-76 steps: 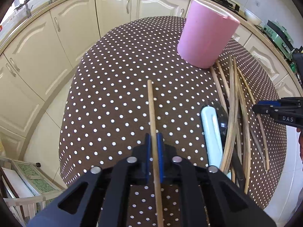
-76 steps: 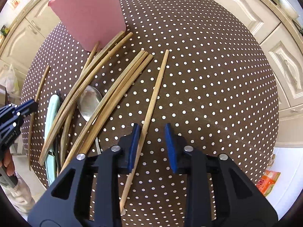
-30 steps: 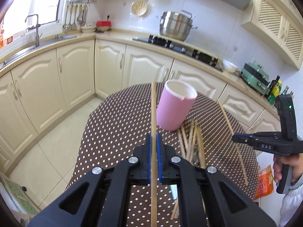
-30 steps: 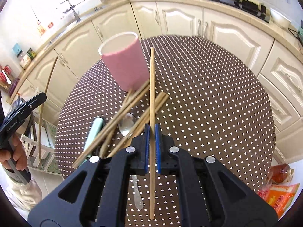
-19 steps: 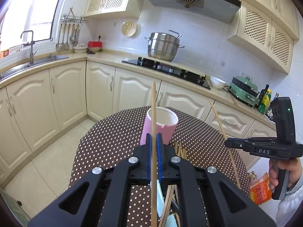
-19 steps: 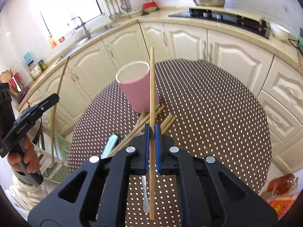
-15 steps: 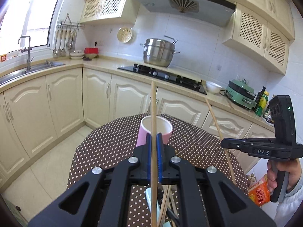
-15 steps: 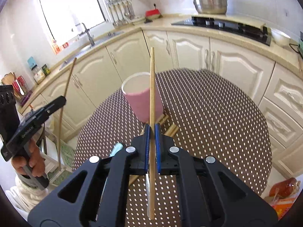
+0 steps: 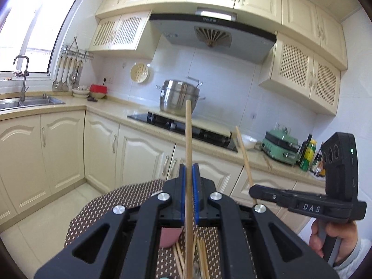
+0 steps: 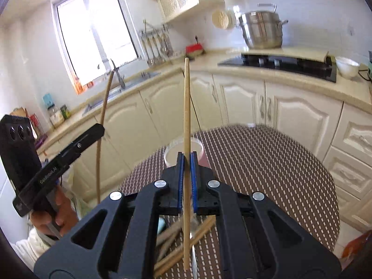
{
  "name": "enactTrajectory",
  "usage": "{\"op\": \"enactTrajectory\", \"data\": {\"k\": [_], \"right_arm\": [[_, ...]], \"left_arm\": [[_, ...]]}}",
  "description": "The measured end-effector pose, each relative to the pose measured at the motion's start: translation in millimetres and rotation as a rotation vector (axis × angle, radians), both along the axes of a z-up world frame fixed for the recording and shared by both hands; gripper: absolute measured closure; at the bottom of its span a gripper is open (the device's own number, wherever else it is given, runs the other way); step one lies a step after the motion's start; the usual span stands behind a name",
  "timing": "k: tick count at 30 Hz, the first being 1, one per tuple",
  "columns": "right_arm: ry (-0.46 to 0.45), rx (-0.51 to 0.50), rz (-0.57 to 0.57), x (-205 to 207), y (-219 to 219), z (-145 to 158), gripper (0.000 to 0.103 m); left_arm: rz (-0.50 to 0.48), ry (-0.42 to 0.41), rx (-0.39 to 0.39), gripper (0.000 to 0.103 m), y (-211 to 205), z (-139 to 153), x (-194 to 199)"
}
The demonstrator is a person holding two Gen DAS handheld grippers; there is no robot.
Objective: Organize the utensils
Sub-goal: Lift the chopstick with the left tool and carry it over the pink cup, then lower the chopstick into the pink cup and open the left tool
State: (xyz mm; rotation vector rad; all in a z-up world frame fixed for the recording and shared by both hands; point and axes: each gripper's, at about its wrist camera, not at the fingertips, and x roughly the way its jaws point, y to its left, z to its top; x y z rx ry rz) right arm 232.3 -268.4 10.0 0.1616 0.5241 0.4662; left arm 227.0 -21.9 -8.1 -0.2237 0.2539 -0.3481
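left gripper [image 9: 188,194]: fingers are clamping a chopstick [image 9: 188,153], which is standing upright between the blue pads and running on below them.
right gripper [image 10: 186,183]: fingers are likewise closed on a second chopstick [image 10: 186,121], held near its lower third; a short tail is hanging beneath the pads.
cross-check: in the left view the right gripper [image 9: 255,189] is showing side-on with its stick [image 9: 244,155] tilted; in the right view the left gripper [image 10: 98,130] is carrying its stick [image 10: 102,139], which looks bowed, probably from the lens.
cup [image 10: 183,148]: pink, open mouth up, standing on the dotted bench [image 10: 267,162] beyond the right gripper's fingers; only its base [image 9: 169,238] is visible in the left view.
pile [image 10: 176,237]: more chopsticks are lying loose on the bench below both grippers, some crossing.
handling (judged): each stick looks like light, stiff bamboo; thin and smooth, so it is likely to pivot or slide in the pads if bumped.
hold point (judged): gripping low is leaving a long lever above; a mid-shaft hold would be steadier.
risk (judged): a tip catching the cup rim could be tipping the cup.
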Motion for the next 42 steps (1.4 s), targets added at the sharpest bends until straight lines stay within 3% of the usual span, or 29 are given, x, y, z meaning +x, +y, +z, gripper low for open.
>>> {"op": "enactTrajectory", "data": {"k": [7,11,20,30,37,42], "right_arm": [[-0.129,0.097,-0.036,30.8,6.7,11.6,0.097],[-0.2,0.099,-0.062,52.3,17.3,11.0,0.097],[-0.264,0.132,-0.098,96.9,35.4,-7.9,0.097],[-0.221,0.099,-0.091,104.3,41.7,-42.9,0.097],[-0.207,0.076,-0.089,87.7,39.7,-48.0,0.097],[-0.2,0.039,-0.09,74.9,40.5,-52.4,0.097]], "left_arm": [[0.018,-0.081,-0.055,0.097,-7.6,12.7,36.9],[0.024,-0.125,-0.077,0.097,-10.0,17.4,59.3],[0.082,-0.217,-0.093,0.097,-13.0,7.3,97.3],[0.117,-0.16,-0.075,0.097,-9.2,-31.2,128.7],[0.103,-0.116,-0.028,0.097,-8.3,-44.9,120.6],[0.048,-0.026,-0.005,0.097,-6.3,-52.6,113.6]]}}
